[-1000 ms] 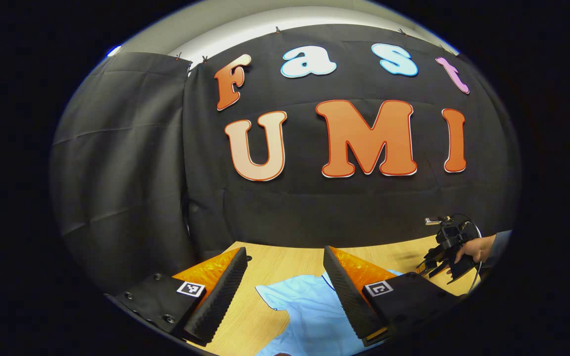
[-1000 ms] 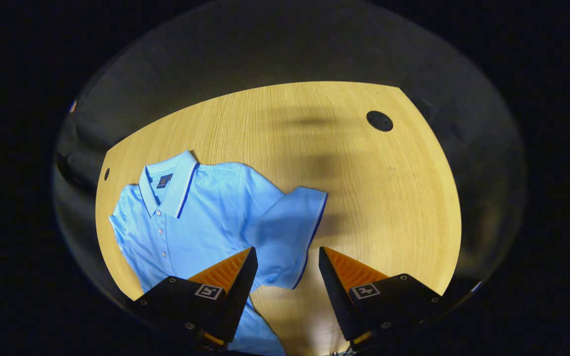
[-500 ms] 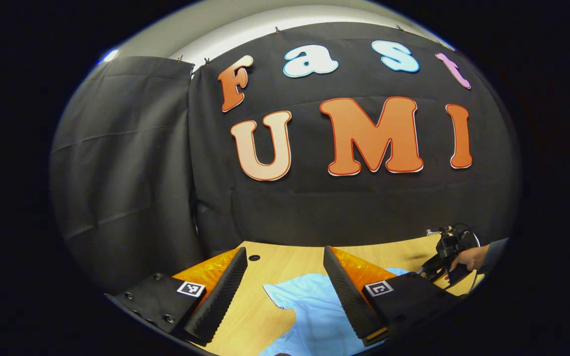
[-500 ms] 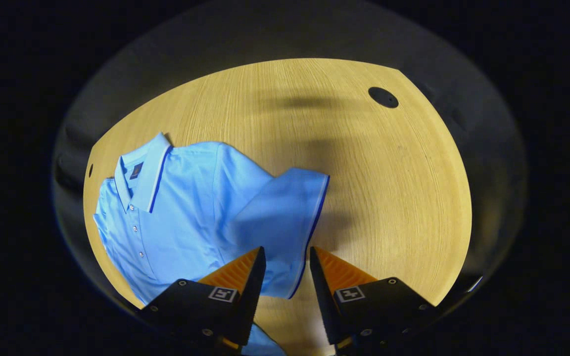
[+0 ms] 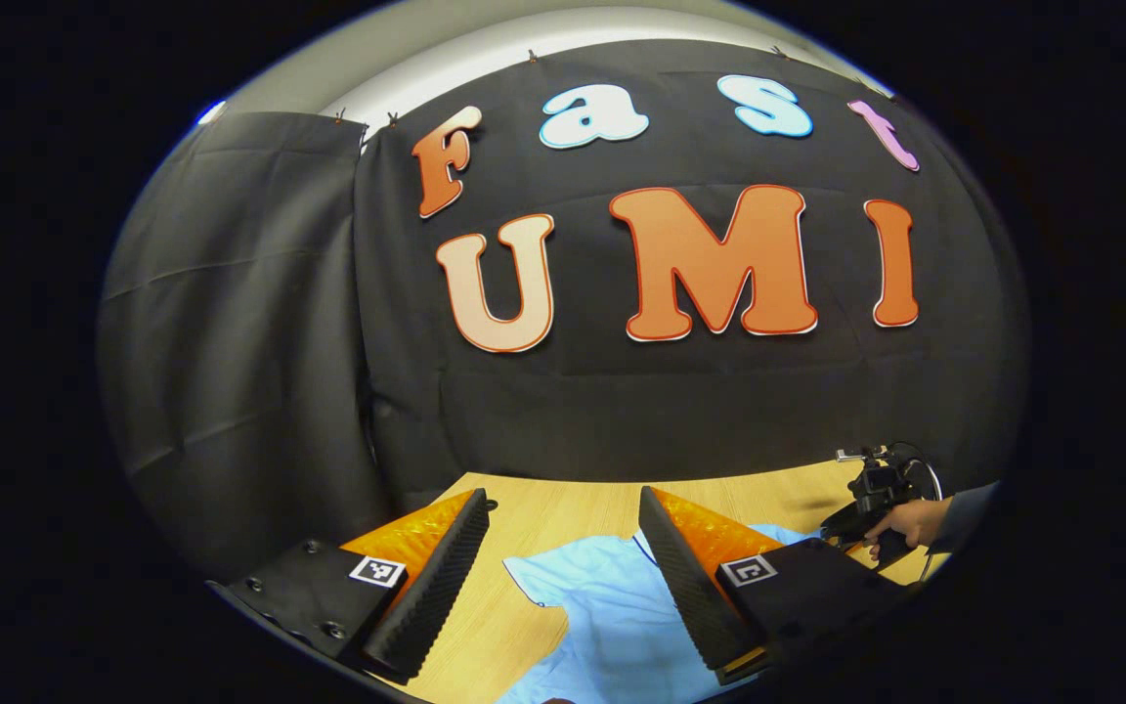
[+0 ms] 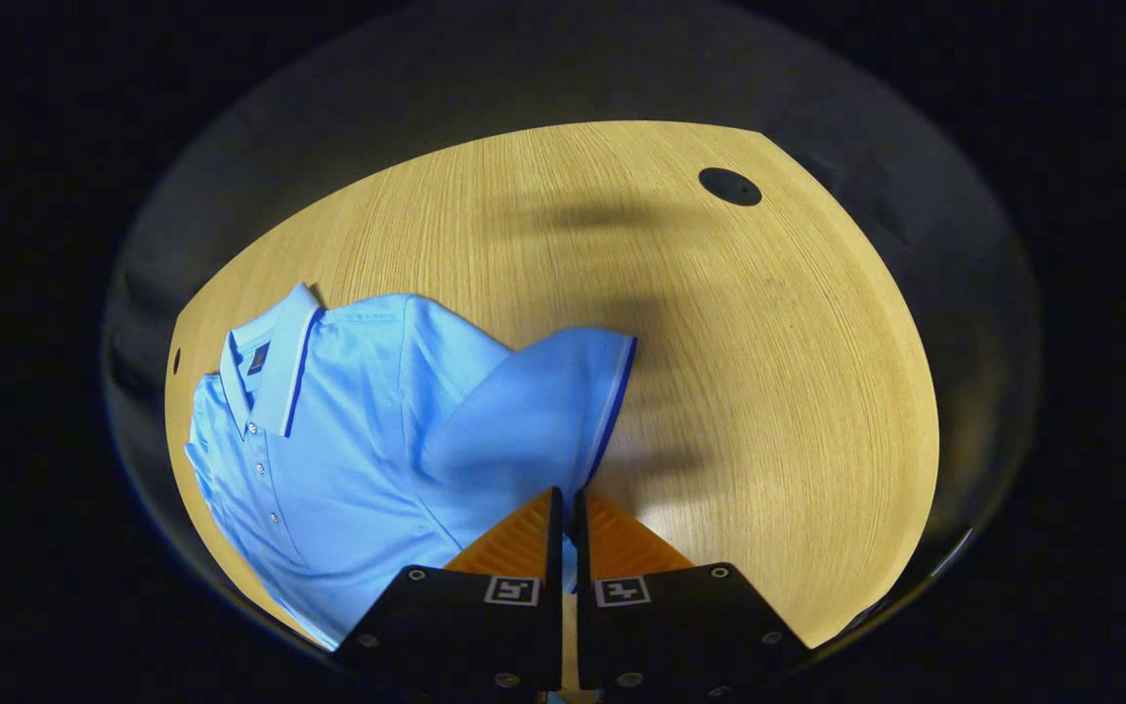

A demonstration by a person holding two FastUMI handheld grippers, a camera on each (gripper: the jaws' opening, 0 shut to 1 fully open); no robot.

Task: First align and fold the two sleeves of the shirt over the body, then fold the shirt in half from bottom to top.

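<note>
Between the right tongs [image 6: 563,508], nipped shut, sits the shirt [image 6: 348,440] sleeve [image 6: 534,420] hem, gripped for folding inward; left tongs [image 5: 563,548] hover wide open, holding nothing.

At the bottom centre of the frame, the right gripper [image 6: 563,508] is closed on the hem of the sleeve [image 6: 534,420], apparently pinching it. The shirt [image 6: 348,430] lies at left on the wooden table [image 6: 768,372]. A dark hole [image 6: 730,186] sits upper right.
</note>
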